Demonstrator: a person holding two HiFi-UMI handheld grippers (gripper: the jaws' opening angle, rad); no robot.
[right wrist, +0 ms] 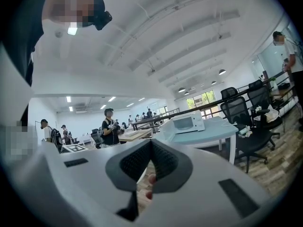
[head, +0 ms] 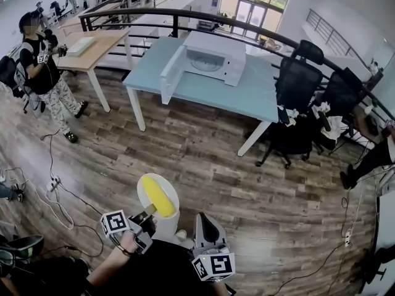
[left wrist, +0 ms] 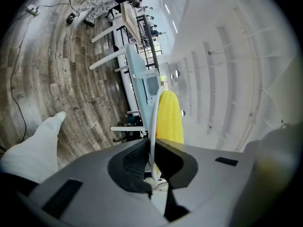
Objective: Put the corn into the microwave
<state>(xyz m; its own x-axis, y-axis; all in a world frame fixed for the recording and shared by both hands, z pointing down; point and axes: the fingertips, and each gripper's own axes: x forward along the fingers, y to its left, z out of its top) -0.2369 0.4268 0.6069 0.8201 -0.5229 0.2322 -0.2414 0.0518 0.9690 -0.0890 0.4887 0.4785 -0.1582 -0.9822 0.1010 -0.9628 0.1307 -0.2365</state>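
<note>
A yellow corn cob (head: 157, 196) lies on a white plate (head: 168, 228) that hangs over the wooden floor in front of me. My left gripper (head: 148, 213) is shut on the plate's near rim. In the left gripper view the thin white rim (left wrist: 154, 119) runs between the pads, with the corn (left wrist: 169, 117) just beyond. My right gripper (head: 205, 219) sits beside the plate on the right, shut and empty (right wrist: 150, 145). The white microwave (head: 213, 57) stands on a light blue table (head: 247, 97) well ahead, its door (head: 173, 74) swung open to the left. It also shows far off in the right gripper view (right wrist: 188, 122).
Black office chairs (head: 296, 85) stand at the table's right end. A wooden desk (head: 92, 45) and a standing person (head: 43, 66) are at the far left. Cables and a power strip (head: 54, 182) lie on the floor to my left. A curved railing (head: 185, 14) runs behind the table.
</note>
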